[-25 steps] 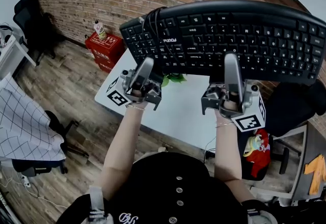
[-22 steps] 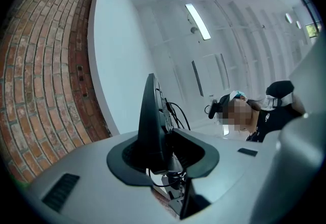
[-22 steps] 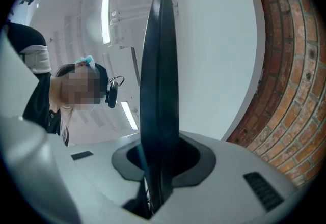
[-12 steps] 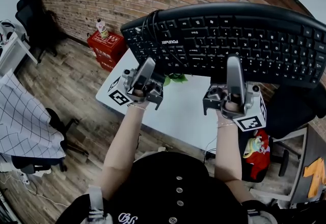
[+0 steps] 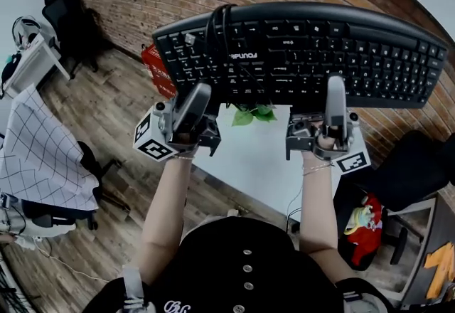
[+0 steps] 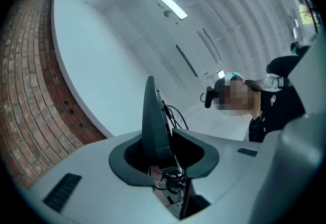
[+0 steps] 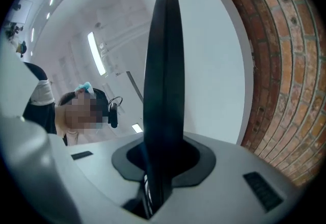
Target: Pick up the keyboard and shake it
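Observation:
A black keyboard is held up in the air in front of me, keys facing me, with its cable bundled over the left end. My left gripper is shut on the keyboard's lower edge near the left end. My right gripper is shut on the same edge further right. In the left gripper view the keyboard stands edge-on, clamped in the gripper, with cable loops beside it. The right gripper view shows the keyboard as a thin dark slab rising out of the gripper.
Below the keyboard is a white table with green plant leaves on it. A red crate stands by the brick wall. Black chairs and a chequered cloth are at the left, over wooden floor.
The keyboard's left end has swung up and to the left, so it now sits more level. The left gripper moved left and up with it; the right gripper hardly shifted.

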Available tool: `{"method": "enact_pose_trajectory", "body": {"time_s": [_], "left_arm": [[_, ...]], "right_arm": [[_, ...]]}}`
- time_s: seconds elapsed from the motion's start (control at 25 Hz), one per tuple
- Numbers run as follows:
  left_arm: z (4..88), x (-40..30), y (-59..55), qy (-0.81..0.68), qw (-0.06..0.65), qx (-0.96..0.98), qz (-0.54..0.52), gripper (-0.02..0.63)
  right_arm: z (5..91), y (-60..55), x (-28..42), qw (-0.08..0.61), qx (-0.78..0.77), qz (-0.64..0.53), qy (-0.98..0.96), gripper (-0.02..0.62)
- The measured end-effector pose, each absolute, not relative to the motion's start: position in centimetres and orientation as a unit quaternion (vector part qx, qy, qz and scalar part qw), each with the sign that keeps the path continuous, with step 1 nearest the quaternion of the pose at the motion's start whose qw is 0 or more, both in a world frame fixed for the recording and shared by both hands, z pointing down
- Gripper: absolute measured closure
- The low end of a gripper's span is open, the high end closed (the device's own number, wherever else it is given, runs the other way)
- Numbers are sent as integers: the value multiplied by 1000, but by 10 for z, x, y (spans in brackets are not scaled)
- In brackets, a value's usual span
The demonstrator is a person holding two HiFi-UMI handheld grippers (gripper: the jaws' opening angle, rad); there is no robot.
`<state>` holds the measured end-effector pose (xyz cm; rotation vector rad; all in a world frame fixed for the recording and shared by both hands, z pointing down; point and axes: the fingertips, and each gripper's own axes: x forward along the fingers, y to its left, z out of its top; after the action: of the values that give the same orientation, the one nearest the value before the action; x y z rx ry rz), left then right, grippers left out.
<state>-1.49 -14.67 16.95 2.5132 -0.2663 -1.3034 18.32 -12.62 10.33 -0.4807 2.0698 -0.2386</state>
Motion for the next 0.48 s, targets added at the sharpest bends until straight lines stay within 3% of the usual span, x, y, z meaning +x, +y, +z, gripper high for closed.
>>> {"method": "enact_pose_trajectory", "body": {"time_s": [0.48], "left_arm": [[134,-68,-109,-187,40,896,-400,491]], "right_arm": [[115,-153,136,514,-91,-173,835,500]]}}
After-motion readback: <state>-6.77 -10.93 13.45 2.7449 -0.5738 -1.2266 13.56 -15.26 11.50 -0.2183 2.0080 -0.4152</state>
